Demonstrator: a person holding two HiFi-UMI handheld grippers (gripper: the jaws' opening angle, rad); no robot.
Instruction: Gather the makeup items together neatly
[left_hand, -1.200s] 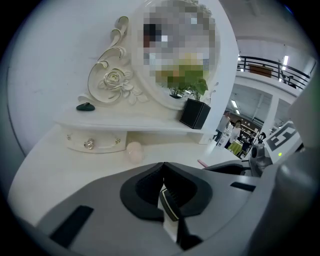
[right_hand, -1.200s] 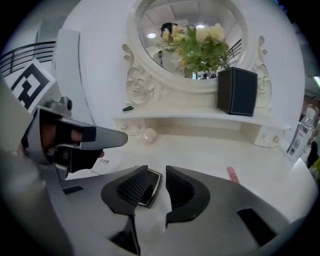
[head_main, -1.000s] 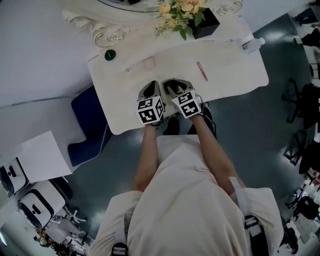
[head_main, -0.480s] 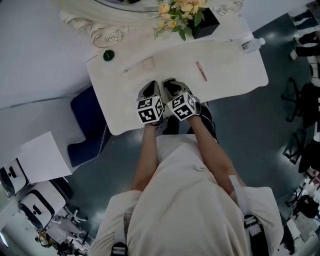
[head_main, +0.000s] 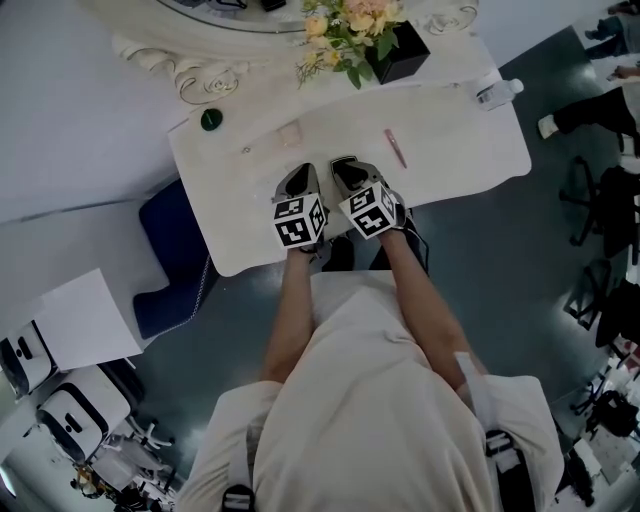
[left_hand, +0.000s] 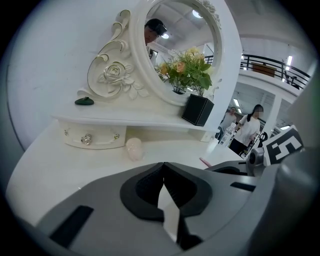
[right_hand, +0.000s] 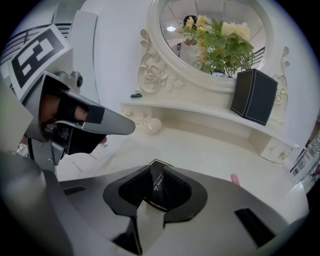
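**Right jaws clamp a black case**

The right hand-held gripper (right_hand: 157, 169) has just been closing and now pinches a slim black gold-edged makeup case (right_hand: 158, 191) above the white tabletop (head_main: 462, 140). The left hand-held gripper (left_hand: 163, 164) beside it is fully closed and empty.

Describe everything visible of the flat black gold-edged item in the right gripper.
The flat black gold-edged item is thin, like a small packet seen edge-on, with pale script lettering too small to read. It stands on edge, clamped between the pads of the right gripper, whose jaws have just been closing, over the white dressing table.
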